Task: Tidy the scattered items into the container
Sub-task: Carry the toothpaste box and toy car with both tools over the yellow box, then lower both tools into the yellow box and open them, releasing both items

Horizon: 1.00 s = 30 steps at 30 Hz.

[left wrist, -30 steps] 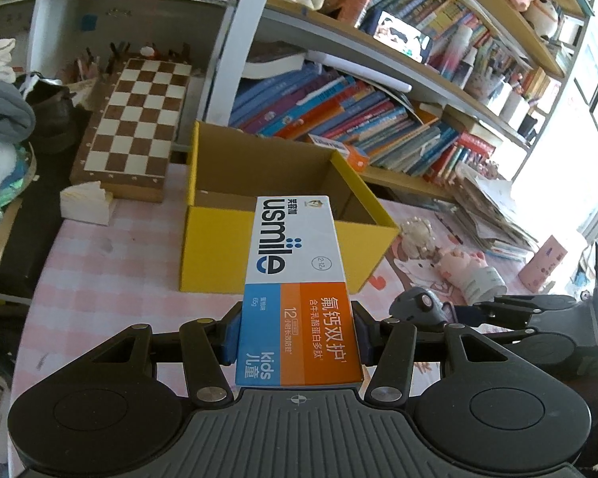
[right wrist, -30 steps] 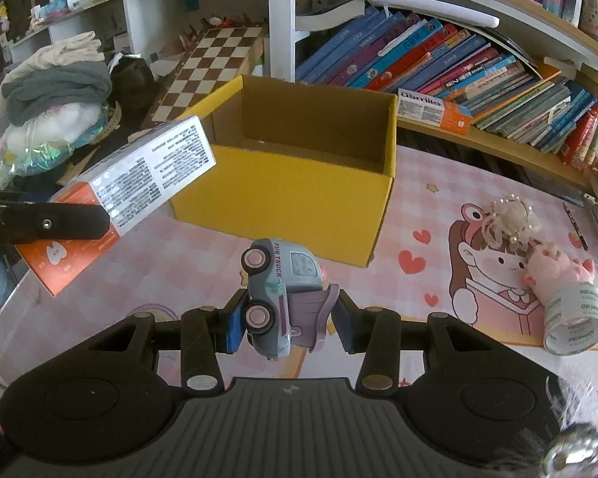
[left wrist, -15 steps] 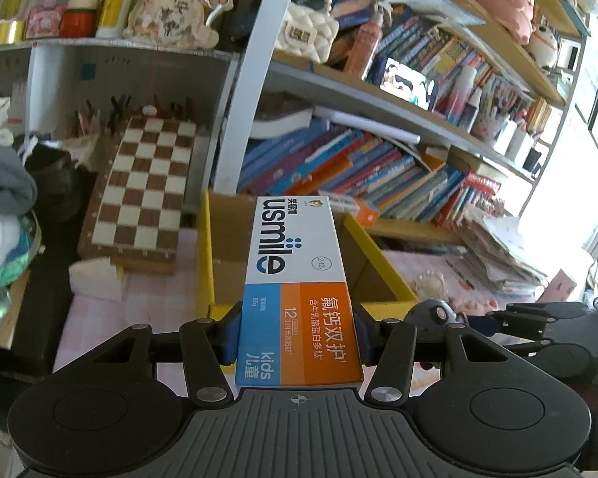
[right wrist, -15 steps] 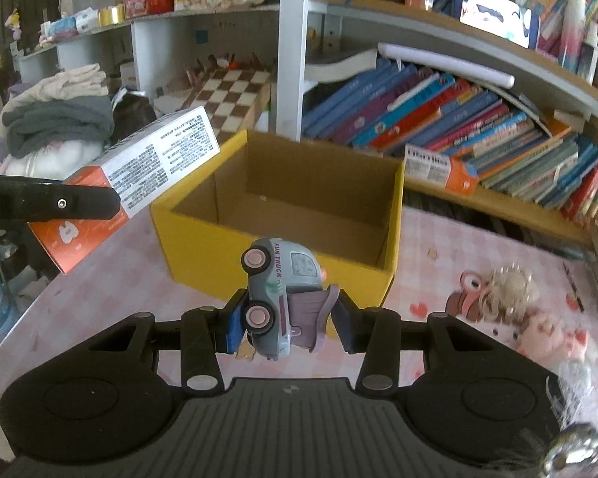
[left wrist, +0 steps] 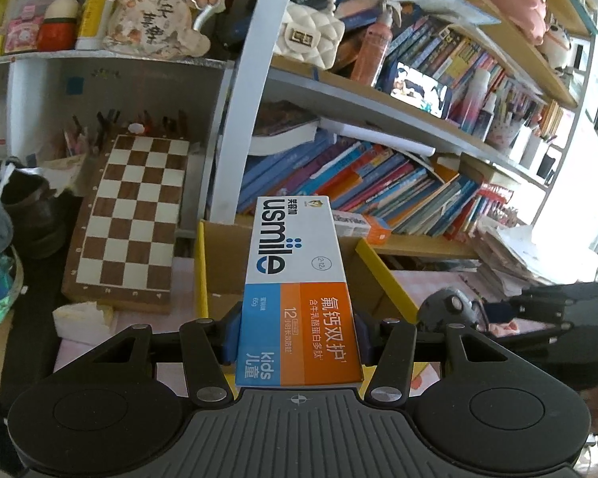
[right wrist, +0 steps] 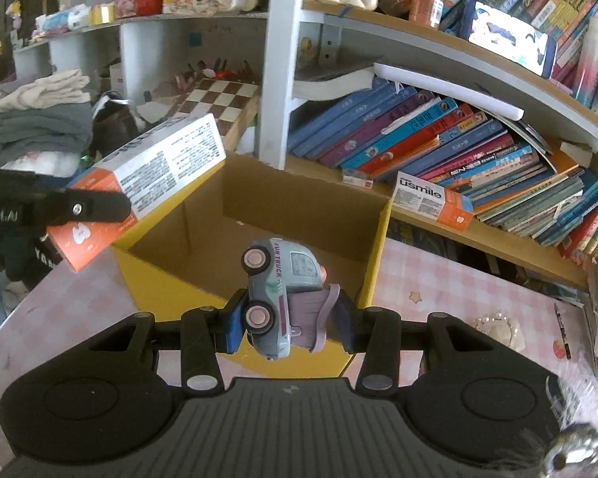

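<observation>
Now both loads hang at the yellow box (right wrist: 259, 215), the left gripper (left wrist: 299, 334) clamped on the toothpaste carton (left wrist: 295, 279) over its near-left corner, the right gripper (right wrist: 289, 324) clamped on the toy truck (right wrist: 279, 290) above its front wall, neither dropped in, the box floor showing bare.

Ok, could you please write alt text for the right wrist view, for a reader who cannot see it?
The right gripper holds a grey toy truck above the near edge of an open yellow cardboard box. At left, the left gripper holds a toothpaste carton beside it; bookshelves stand behind.
</observation>
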Each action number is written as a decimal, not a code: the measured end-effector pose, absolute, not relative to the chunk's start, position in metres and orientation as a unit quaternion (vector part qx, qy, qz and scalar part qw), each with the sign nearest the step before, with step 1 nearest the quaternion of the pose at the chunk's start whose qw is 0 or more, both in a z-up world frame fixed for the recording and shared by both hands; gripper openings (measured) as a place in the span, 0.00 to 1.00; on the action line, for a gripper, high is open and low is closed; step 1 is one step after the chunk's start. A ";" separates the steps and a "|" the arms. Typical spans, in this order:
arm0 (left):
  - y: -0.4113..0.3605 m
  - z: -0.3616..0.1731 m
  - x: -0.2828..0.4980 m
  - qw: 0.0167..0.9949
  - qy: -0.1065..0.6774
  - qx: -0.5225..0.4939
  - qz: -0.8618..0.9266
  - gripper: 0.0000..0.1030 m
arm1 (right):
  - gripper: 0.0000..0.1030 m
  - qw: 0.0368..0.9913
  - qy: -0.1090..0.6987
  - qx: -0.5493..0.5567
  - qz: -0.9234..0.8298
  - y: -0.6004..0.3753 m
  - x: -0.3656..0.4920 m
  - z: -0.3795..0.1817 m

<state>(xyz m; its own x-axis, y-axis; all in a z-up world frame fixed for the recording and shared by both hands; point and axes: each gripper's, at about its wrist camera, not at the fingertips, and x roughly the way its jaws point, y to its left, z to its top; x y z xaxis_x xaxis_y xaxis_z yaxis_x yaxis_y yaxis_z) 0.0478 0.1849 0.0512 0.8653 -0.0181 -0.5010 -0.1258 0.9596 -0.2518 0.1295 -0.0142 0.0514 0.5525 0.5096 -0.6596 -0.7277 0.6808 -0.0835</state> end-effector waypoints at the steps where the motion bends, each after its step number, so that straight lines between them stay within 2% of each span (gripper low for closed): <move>1: 0.184 0.051 0.053 0.955 0.260 -0.136 0.029 0.50 | 0.41 0.863 0.311 -0.175 0.356 -0.013 0.136 0.051; 7: 0.181 0.050 0.085 0.954 0.274 -0.117 0.031 0.50 | 0.41 0.863 0.307 -0.189 0.355 0.001 0.171 0.054; 13: 0.177 0.049 0.117 0.952 0.287 -0.097 0.034 0.50 | 0.41 0.848 0.290 -0.256 0.363 0.023 0.204 0.045; 30: 0.176 -0.003 0.188 0.918 0.383 -0.071 0.070 0.50 | 0.41 0.778 0.343 -0.334 0.406 0.072 0.243 -0.007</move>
<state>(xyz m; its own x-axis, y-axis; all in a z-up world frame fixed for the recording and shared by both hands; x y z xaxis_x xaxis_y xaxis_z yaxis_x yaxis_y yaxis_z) 0.1879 0.1760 -0.0027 0.6971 0.0733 -0.7132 -0.1825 0.9801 -0.0777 0.2428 0.0722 -0.0071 0.4349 0.4022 -0.8057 -0.8613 0.4470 -0.2417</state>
